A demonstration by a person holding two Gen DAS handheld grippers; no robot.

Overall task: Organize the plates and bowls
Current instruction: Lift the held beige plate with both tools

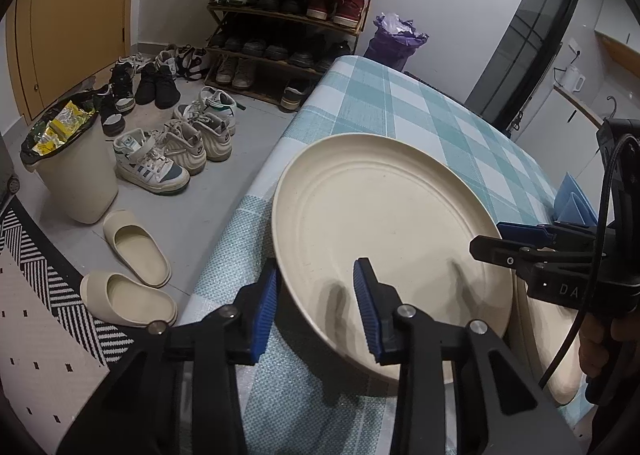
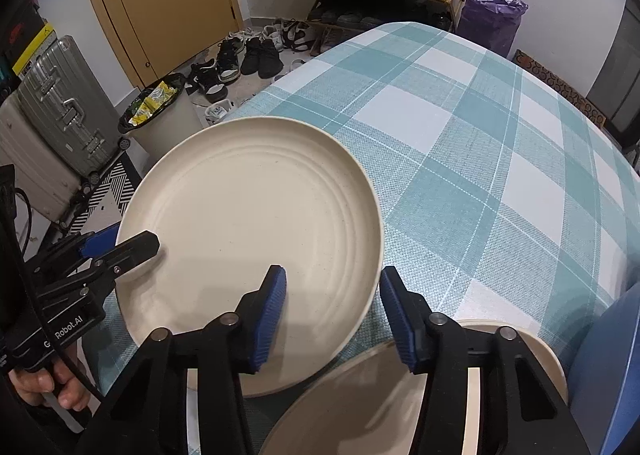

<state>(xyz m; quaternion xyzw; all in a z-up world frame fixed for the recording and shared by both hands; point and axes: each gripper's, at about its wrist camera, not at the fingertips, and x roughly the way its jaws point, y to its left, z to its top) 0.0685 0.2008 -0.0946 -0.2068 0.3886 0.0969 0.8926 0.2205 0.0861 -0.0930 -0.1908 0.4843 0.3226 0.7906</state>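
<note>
A large cream plate point(image 1: 384, 223) point(image 2: 256, 211) is at the near left corner of the checked table point(image 1: 400, 103) point(image 2: 480, 127). My left gripper point(image 1: 316, 307) is open and straddles the plate's left rim, one blue pad outside and one inside; it also shows in the right wrist view point(image 2: 116, 247). My right gripper point(image 2: 334, 315) is open and straddles the plate's right rim; it also shows in the left wrist view point(image 1: 524, 243). A second cream plate point(image 2: 360, 395) point(image 1: 548, 355) lies under the right gripper, close beside the first.
A blue object point(image 2: 608, 367) sits at the table's right edge. On the floor to the left stand a bin point(image 1: 68, 167), slippers point(image 1: 132, 247), several shoes and a shoe rack point(image 1: 288, 15). A suitcase point(image 2: 64, 107) stands by the door.
</note>
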